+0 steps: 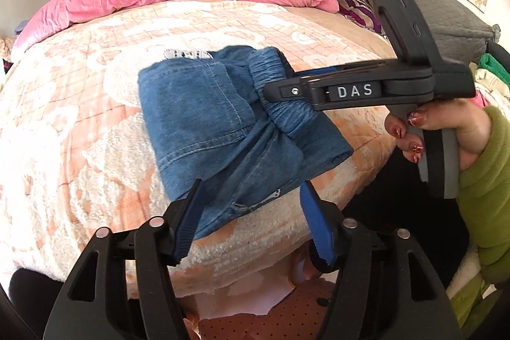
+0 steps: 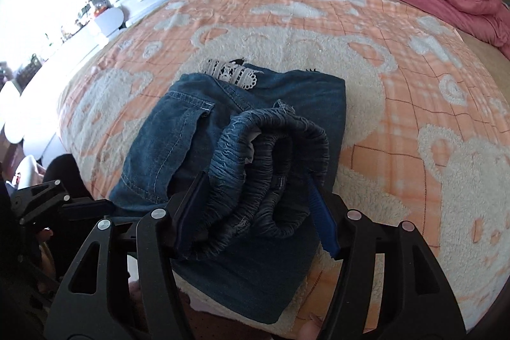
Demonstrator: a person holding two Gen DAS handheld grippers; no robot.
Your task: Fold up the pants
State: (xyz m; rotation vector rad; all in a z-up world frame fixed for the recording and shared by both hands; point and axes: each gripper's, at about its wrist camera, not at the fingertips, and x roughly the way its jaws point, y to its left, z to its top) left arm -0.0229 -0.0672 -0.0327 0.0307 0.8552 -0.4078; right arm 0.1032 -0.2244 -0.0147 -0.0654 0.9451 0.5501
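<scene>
Your pants (image 2: 242, 155) are soft, floppy denim; grab the bunched waistband (image 2: 271, 161). Both the left gripper (image 1: 251, 222) and right gripper (image 2: 255, 212) stand half-open, pressing nothing.

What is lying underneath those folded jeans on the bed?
The folded jeans rest on a peach blanket with fluffy white bear shapes. A strip of white lace peeks out at their far edge. Whatever lies directly beneath the denim is covered.
</scene>
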